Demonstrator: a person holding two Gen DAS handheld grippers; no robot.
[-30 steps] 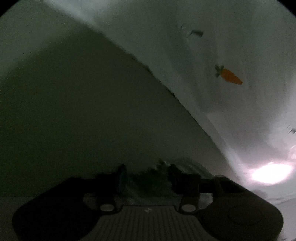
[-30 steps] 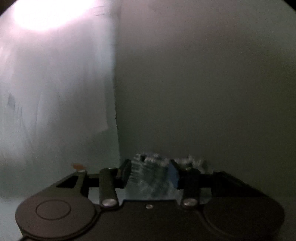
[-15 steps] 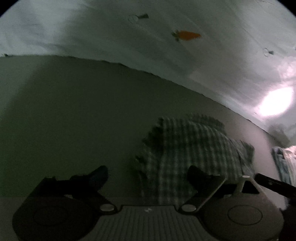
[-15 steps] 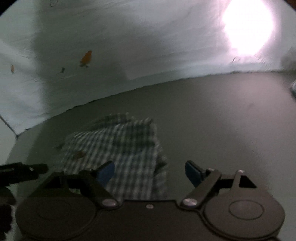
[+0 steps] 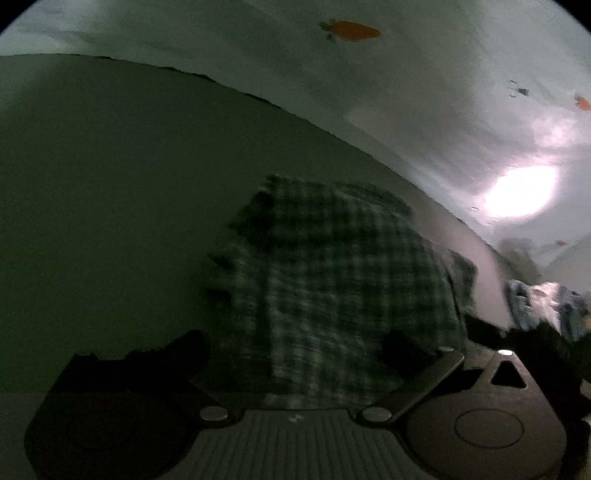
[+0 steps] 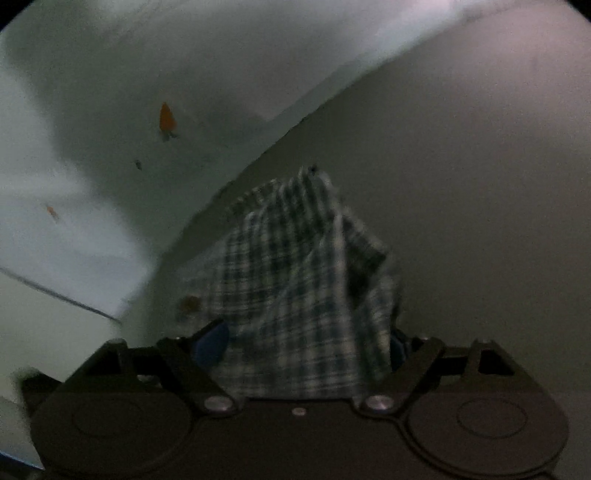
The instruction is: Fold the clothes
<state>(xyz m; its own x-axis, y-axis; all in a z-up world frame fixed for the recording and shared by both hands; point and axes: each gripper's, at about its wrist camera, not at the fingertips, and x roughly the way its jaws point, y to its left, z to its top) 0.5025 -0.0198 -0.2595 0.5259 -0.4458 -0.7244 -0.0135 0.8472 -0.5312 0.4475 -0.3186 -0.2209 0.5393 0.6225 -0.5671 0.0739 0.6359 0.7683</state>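
Note:
A green-and-white plaid garment (image 5: pixel 332 273) lies bunched on a dim grey surface (image 5: pixel 110 192). My left gripper (image 5: pixel 295 347) hovers just before its near edge. Its jaws are opening wide, and the cloth shows between the dark fingers (image 5: pixel 184 347) with no pad pressing on it. In the right wrist view the same plaid garment (image 6: pixel 295 280) rises in a loose peak between the blue pads (image 6: pixel 210 343) of my right gripper (image 6: pixel 303 347). That gripper stands open, and the cloth's edge hangs close to the right pad.
A white sheet (image 5: pixel 406 92) printed with small orange carrots (image 5: pixel 351 31) borders the grey surface at the back. A bright light patch (image 5: pixel 521 192) glares on it. Other crumpled clothes (image 5: pixel 546 306) lie at the far right, with a dark shape before them.
A second ago both grippers were shut on plaid cloth. Both have since let go and spread their jaws, and the garment has dropped onto the grey surface. Both views have rolled.

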